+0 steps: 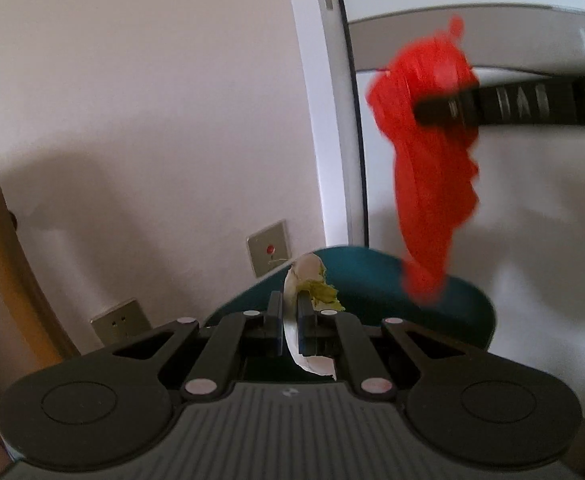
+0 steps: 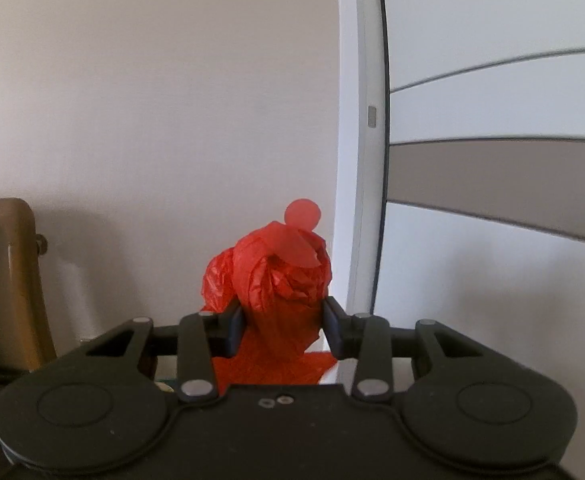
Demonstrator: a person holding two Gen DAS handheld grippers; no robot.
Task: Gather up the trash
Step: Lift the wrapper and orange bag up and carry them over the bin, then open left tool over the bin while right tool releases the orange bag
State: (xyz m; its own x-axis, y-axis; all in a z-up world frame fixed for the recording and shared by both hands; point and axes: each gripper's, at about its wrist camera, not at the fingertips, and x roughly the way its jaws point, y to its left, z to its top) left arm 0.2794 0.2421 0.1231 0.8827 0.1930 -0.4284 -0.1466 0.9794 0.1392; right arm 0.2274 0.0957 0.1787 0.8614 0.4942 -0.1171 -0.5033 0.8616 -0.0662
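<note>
My left gripper point(image 1: 290, 306) is shut on a limp whitish vegetable scrap point(image 1: 298, 280) with a yellow-green frayed tip; the scrap sticks up past the fingertips and hangs down behind them. A crumpled red plastic bag point(image 2: 280, 280) is pinched between the pads of my right gripper point(image 2: 284, 320), bunched above the fingers and trailing below. In the left wrist view the same red bag point(image 1: 424, 160) hangs blurred at the upper right, held by the right gripper's fingers point(image 1: 444, 110), which come in from the right edge. Both grippers are held up in the air, facing a wall.
A teal chair seat point(image 1: 392, 284) lies below and beyond the left gripper. A wooden chair frame point(image 2: 16, 276) stands at the left. Wall sockets point(image 1: 266, 252) sit low on the pale wall. A white door frame point(image 2: 366, 140) with a white and grey panelled door runs down the right.
</note>
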